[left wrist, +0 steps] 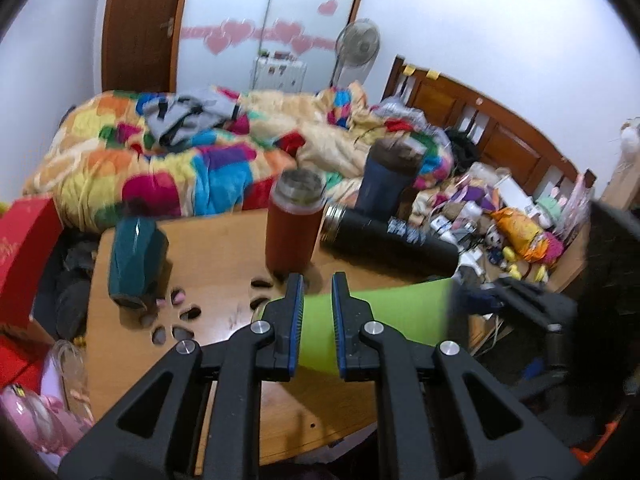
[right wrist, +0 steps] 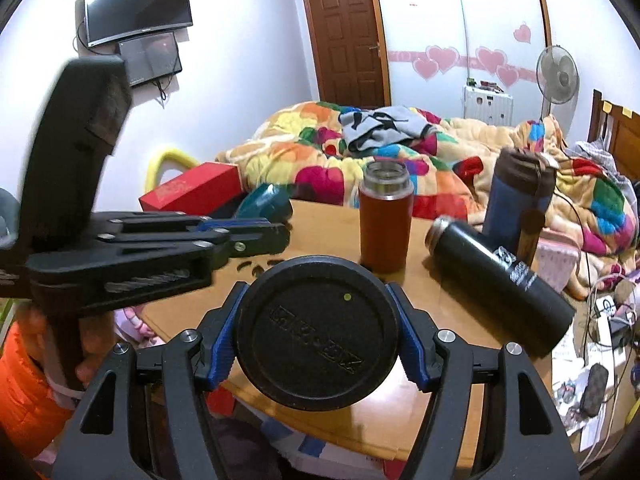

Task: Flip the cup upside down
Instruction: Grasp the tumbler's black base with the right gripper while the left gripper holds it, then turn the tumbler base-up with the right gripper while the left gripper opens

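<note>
A lime-green cup (left wrist: 384, 312) lies sideways in the air above the wooden table (left wrist: 224, 248), held at both ends. My left gripper (left wrist: 317, 280) is shut on its narrower end in the left wrist view. My right gripper (right wrist: 316, 292) is shut on the same cup; the right wrist view shows only its black round end (right wrist: 316, 332) filling the space between the jaws. The left gripper (right wrist: 276, 236) comes in from the left in that view, and the right gripper shows dark and blurred at the cup's right end (left wrist: 520, 300).
On the table stand a red-brown flask (left wrist: 294, 224), a dark blue bottle (left wrist: 386, 176) and a teal cup (left wrist: 136, 260); a black bottle (left wrist: 392, 240) lies on its side. A bed with a colourful quilt (left wrist: 180, 152) is behind. Clutter covers the floor at right.
</note>
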`<state>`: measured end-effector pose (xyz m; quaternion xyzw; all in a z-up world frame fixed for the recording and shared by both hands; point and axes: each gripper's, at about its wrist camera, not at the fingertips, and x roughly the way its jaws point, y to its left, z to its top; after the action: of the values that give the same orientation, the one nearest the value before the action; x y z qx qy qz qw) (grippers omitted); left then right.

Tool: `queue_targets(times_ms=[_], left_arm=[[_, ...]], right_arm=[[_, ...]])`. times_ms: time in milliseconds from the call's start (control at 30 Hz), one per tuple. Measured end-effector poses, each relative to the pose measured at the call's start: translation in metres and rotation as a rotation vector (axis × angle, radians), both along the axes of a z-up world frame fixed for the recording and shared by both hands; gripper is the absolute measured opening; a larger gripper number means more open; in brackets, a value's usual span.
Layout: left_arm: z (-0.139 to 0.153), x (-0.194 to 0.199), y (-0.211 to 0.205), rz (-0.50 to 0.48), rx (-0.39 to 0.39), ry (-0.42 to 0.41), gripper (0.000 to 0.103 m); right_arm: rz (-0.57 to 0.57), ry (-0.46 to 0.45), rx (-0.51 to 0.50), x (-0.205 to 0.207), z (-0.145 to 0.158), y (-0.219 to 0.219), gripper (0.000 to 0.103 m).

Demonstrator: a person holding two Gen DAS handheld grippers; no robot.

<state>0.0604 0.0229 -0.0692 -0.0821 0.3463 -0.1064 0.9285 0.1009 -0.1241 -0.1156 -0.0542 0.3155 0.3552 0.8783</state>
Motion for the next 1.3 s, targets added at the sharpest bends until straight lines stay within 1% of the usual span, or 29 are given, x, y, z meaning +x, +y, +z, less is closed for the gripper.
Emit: queue_targets(times_ms=[67,133,267,433,500,633,767,833,967,1033,1100,1300], left_arm=[[0.016,-0.005,-0.001,-0.021,0.000,-0.042,0.012],[0.027,-0.007,-0.003,-0.050,-0.007,-0.064,0.012],[0.035,-0.001,-0.003,-0.117,-0.055,-0.049,0.012],[0.033,0.012,-0.004,-0.142,0.004,-0.018,0.012],[0.029,0.018,-0.001,-0.135,0.019,0.001,0.013],[0.030,0.026,0.012,-0.121,0.012,0.003,0.014],[0.029,0.029,0.015,-0.091,0.052,-0.009,0.014],[0.029,0.031,0.019,-0.081,0.061,-0.012,0.014],[0.026,0.040,0.029,-0.060,0.038,-0.008,0.014],[0.025,0.042,0.032,-0.030,0.059,-0.011,0.014],[0.024,0.044,0.035,-0.015,0.063,-0.009,0.014],[0.023,0.041,0.036,-0.004,0.083,-0.026,0.015]], right_arm=[[0.006,-0.011,0.001,0.003,0.004,0.004,0.064],[0.017,-0.022,0.003,0.007,0.006,0.009,0.064],[0.034,-0.041,-0.001,0.014,0.013,0.018,0.064],[0.057,-0.051,-0.007,0.024,0.018,0.030,0.064],[0.066,-0.054,-0.007,0.029,0.020,0.035,0.064],[0.081,-0.066,-0.014,0.039,0.022,0.046,0.064],[0.084,-0.065,-0.022,0.047,0.024,0.059,0.064],[0.087,-0.052,-0.016,0.051,0.024,0.062,0.064],[0.083,-0.007,0.003,0.060,0.019,0.066,0.064],[0.084,0.008,-0.003,0.061,0.015,0.067,0.064],[0.088,0.023,-0.012,0.061,0.010,0.067,0.064],[0.084,0.047,-0.011,0.057,0.002,0.064,0.064]])
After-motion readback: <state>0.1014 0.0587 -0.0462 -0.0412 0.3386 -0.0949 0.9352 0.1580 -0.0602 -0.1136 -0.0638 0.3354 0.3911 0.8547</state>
